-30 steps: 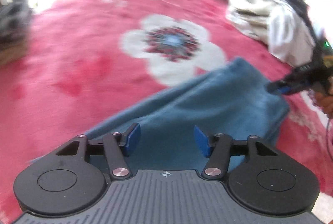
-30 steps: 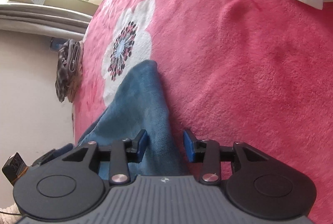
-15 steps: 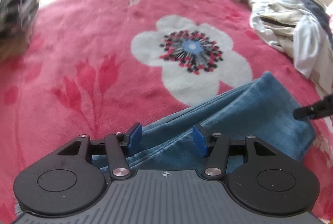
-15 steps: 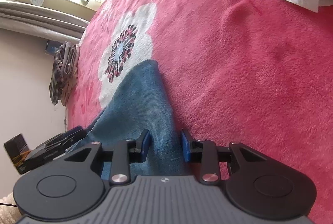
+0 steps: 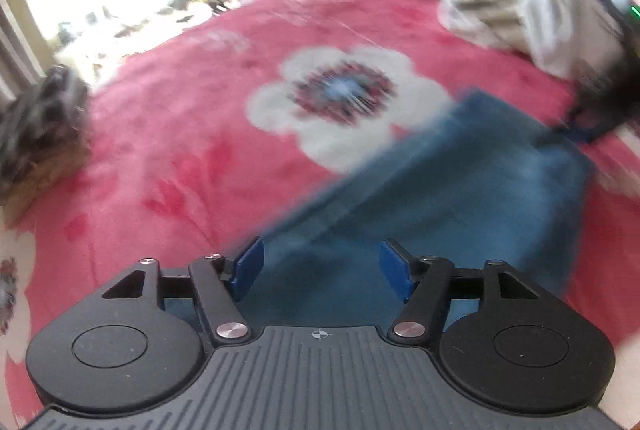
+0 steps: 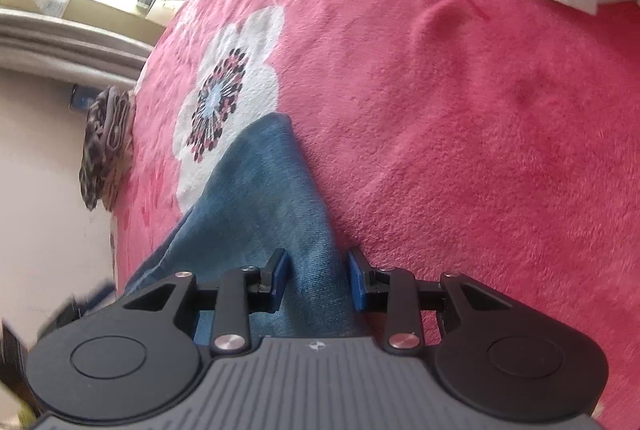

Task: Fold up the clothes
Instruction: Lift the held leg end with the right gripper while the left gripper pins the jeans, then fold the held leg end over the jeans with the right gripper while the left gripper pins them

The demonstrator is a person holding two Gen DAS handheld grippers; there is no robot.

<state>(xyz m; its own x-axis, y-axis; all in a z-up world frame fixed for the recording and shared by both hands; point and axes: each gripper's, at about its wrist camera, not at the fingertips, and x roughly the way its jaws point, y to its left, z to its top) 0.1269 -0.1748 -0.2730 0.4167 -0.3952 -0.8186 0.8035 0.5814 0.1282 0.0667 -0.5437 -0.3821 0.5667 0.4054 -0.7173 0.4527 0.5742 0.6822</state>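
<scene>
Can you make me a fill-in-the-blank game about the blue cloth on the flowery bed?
1. The blue cloth lies on a blanket that is mostly ____.
2. The big flower printed beside the cloth has ____ petals.
3. The fingers of the left gripper are spread ____, with nothing pinched between them.
4. The heap of pale clothes sits at the ____ end of the bed.

Missing words: pink; white; open; far
</scene>
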